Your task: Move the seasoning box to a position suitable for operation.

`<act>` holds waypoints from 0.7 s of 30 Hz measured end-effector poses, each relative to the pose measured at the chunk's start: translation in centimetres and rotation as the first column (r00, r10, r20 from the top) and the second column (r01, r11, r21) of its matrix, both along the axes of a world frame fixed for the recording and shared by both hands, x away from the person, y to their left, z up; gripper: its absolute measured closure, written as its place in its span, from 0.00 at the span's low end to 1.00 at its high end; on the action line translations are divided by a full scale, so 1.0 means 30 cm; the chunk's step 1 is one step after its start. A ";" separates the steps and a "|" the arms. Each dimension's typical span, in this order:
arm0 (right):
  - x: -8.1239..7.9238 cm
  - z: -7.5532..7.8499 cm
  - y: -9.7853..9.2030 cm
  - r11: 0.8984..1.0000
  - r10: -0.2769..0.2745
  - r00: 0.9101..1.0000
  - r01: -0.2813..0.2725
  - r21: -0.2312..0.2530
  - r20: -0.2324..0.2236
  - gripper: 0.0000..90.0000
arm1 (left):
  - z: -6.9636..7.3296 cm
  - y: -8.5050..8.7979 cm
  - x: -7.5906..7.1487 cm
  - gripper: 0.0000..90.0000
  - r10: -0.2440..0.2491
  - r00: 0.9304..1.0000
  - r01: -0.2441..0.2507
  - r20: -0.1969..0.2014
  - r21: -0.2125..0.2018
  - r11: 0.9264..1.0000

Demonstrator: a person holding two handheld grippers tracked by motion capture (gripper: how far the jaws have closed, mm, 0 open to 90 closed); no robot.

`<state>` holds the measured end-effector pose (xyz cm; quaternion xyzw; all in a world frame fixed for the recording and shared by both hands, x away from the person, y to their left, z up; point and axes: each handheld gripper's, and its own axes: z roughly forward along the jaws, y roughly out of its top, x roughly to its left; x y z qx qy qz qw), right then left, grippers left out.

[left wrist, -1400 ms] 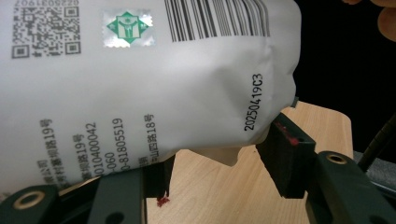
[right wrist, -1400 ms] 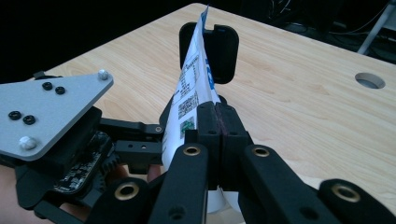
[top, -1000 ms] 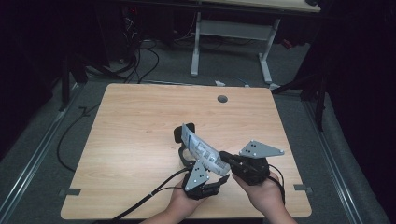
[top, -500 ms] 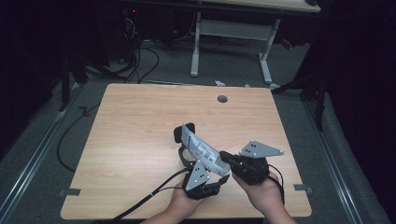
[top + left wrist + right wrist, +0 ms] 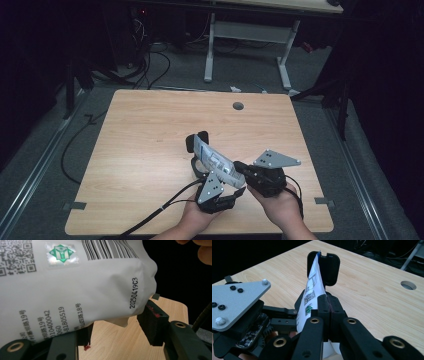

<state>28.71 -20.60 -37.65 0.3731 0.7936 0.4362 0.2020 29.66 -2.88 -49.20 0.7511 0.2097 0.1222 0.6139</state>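
Observation:
A white printed pouch (image 5: 215, 160) hangs tilted above the near middle of the wooden table (image 5: 145, 130). Its far end sits in a black clamp stand (image 5: 197, 141). In the right gripper view, my right gripper (image 5: 328, 302) is shut on the pouch's (image 5: 312, 292) near edge, and the clamp (image 5: 324, 267) grips its top. My left gripper (image 5: 117, 327) is open, jaws wide apart, with the pouch's (image 5: 75, 285) lower corner hanging between them. From above, the left gripper (image 5: 235, 192) sits just under the pouch, and the right gripper (image 5: 241, 167) comes in from the right.
A round cable hole (image 5: 238, 106) lies near the table's far edge. Black cables (image 5: 160, 210) trail from the left gripper over the front edge. A white desk frame (image 5: 250, 30) and floor cables (image 5: 150, 60) stand beyond the table.

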 end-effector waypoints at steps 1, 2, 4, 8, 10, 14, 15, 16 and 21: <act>0.000 0.000 0.002 1.000 -0.001 1.000 0.001 0.001 -0.003 1.00 | -0.001 0.001 0.001 0.54 -0.001 1.000 0.001 -0.002 0.000 1.000; 0.001 0.000 0.003 1.000 0.000 1.000 0.000 -0.001 -0.003 1.00 | -0.002 0.001 0.001 0.54 -0.001 1.000 0.001 -0.002 -0.001 1.000; 0.003 -0.001 0.005 1.000 0.003 1.000 -0.003 -0.006 0.001 1.00 | -0.003 0.003 0.002 0.54 -0.002 1.000 0.002 -0.004 0.001 1.000; 0.004 -0.002 0.010 1.000 0.001 1.000 -0.001 -0.011 -0.003 1.00 | -0.005 0.006 0.004 0.54 0.000 1.000 0.000 -0.005 0.003 1.000; 0.006 -0.004 0.011 1.000 0.001 1.000 -0.001 -0.013 -0.005 1.00 | -0.007 0.007 0.005 0.54 0.001 1.000 -0.001 -0.006 0.005 1.000; 0.010 -0.009 0.013 1.000 0.004 1.000 -0.004 -0.012 -0.005 1.00 | -0.009 0.010 0.006 0.54 0.001 1.000 -0.001 -0.006 0.009 1.000; 0.010 -0.010 0.014 1.000 0.004 1.000 -0.004 -0.012 -0.005 1.00 | -0.009 0.011 0.006 0.54 0.001 1.000 -0.001 -0.005 0.013 1.000; 0.011 -0.010 0.015 1.000 0.005 1.000 -0.005 -0.014 -0.006 1.00 | -0.010 0.012 0.007 0.54 0.000 1.000 0.000 -0.005 0.014 1.000; 0.011 -0.009 0.018 1.000 0.003 1.000 -0.003 -0.016 -0.006 1.00 | -0.009 0.012 0.008 0.54 -0.001 1.000 0.001 -0.009 0.013 1.000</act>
